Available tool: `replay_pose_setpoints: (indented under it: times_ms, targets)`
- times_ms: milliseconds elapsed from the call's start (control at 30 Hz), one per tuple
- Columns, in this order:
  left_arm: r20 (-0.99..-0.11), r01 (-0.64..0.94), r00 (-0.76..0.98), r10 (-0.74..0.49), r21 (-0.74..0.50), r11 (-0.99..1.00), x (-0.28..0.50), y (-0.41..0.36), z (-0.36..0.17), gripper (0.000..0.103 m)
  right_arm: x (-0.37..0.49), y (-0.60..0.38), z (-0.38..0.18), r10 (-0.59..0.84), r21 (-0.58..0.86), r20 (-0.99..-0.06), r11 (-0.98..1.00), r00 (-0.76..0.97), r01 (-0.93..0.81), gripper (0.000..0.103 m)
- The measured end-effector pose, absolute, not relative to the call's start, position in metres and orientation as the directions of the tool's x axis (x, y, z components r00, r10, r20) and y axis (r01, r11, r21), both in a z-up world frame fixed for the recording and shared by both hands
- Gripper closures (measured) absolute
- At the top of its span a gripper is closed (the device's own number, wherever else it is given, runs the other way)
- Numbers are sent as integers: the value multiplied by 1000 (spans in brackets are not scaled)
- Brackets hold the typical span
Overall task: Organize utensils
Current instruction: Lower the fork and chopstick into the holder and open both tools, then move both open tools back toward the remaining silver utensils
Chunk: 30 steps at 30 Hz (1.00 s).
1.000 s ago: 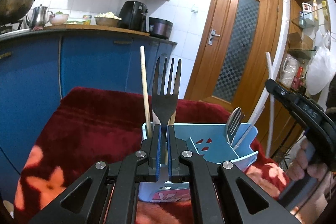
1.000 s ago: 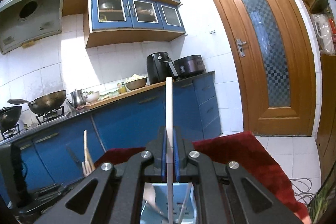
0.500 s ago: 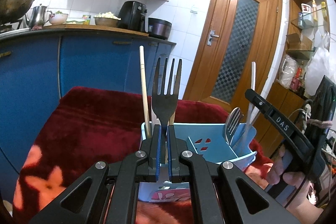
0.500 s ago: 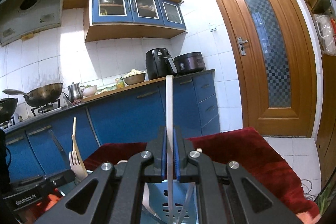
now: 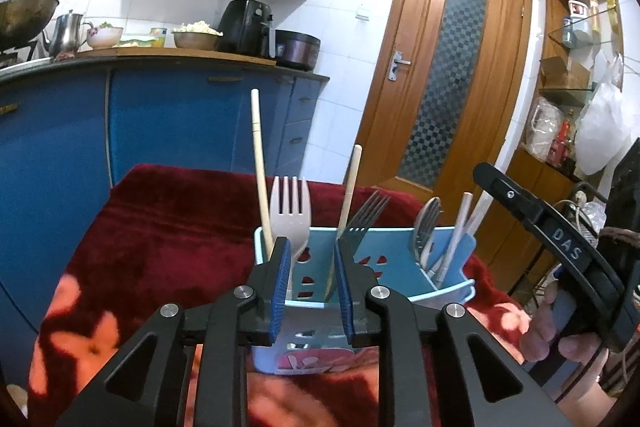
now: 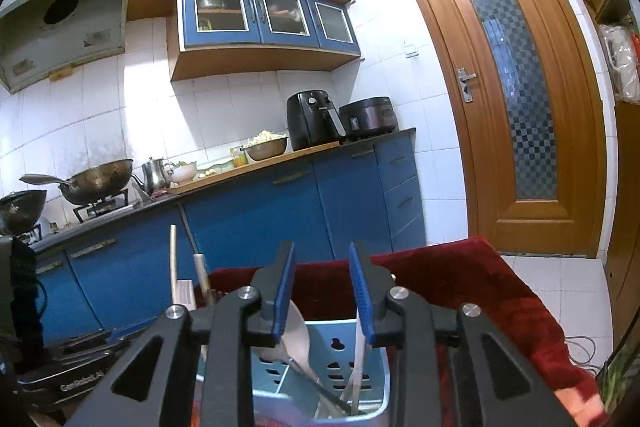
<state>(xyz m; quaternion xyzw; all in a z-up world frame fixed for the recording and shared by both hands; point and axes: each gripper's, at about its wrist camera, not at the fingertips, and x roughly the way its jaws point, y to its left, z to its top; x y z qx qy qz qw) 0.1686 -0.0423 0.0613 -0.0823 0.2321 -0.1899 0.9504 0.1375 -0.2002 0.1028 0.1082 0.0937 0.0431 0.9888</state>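
A light blue utensil holder (image 5: pixel 404 259) stands on a dark red cloth (image 5: pixel 160 247). In it stand a beige plastic fork (image 5: pixel 290 211), a dark metal fork (image 5: pixel 366 217), two chopsticks (image 5: pixel 260 163), a metal spoon (image 5: pixel 424 227) and white sticks (image 5: pixel 460 227). My left gripper (image 5: pixel 312 279) is open and empty just in front of the holder. My right gripper (image 6: pixel 322 291) is open and empty above the holder (image 6: pixel 360 355), where a spoon (image 6: pixel 298 339) and a white stick (image 6: pixel 358 359) rest. The right gripper body (image 5: pixel 560 259) shows in the left wrist view.
Blue kitchen cabinets (image 6: pixel 260 219) with a counter, air fryer (image 6: pixel 312 119) and wok (image 6: pixel 96 179) run behind the table. A wooden door (image 6: pixel 516 87) is at the right. Shelves with bottles and bags (image 5: pixel 572 115) stand at the far right.
Both grippers have opened. The dark metal fork left my left gripper and now stands in the holder. The white stick left my right gripper and sits in the holder's right compartment.
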Motion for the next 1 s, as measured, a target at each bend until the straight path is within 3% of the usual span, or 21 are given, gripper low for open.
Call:
replay_pose_setpoints:
  times_ms: [567,1000]
  targets:
    - [-443,340,803,-398,-208,917,110,-43,76,80,67,-201,111,145,268,-245,960,959,-76,72]
    - [-548,300,736,-398,-264,917,85,-32,55,80,25,-210,79,158,308,-372,951,915,-39,72]
